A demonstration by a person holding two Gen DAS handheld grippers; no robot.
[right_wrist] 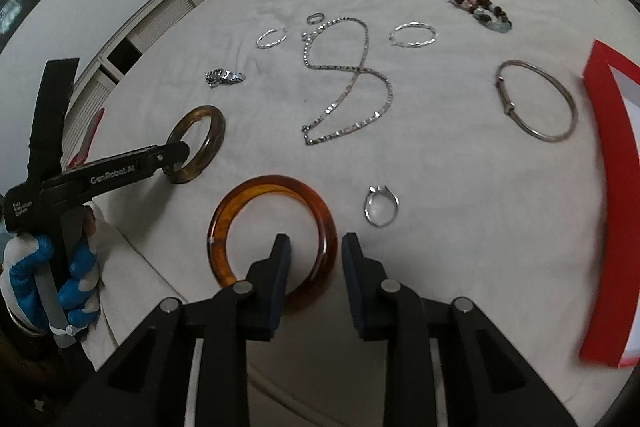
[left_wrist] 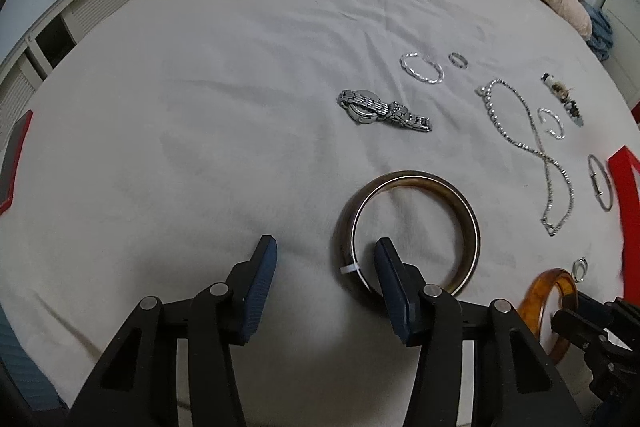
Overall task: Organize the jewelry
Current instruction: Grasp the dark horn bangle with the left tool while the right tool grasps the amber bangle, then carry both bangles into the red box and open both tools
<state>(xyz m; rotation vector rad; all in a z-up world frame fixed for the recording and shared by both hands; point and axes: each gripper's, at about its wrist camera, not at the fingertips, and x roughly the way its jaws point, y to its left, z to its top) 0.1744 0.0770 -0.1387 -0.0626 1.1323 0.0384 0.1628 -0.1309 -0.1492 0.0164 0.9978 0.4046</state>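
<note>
On a wrinkled white bed sheet (right_wrist: 440, 187), jewelry lies scattered. White lettering "GenRobot.AI" marks the left hand-held gripper (right_wrist: 176, 159), gripped by a blue-and-white gloved hand (right_wrist: 60, 267) at nine o'clock; its jaws straddle the rim of a dark horn-like bangle (left_wrist: 408, 227) bearing a white tag, not visibly pinching. The right hand-held gripper (right_wrist: 316, 255), angled downward, straddles a glossy amber bangle (right_wrist: 272, 239) at six o'clock, pads not visibly pressing. A silver chain necklace (right_wrist: 348, 83) curls toward twelve o'clock; a red box (right_wrist: 612, 187) sits at three.
</note>
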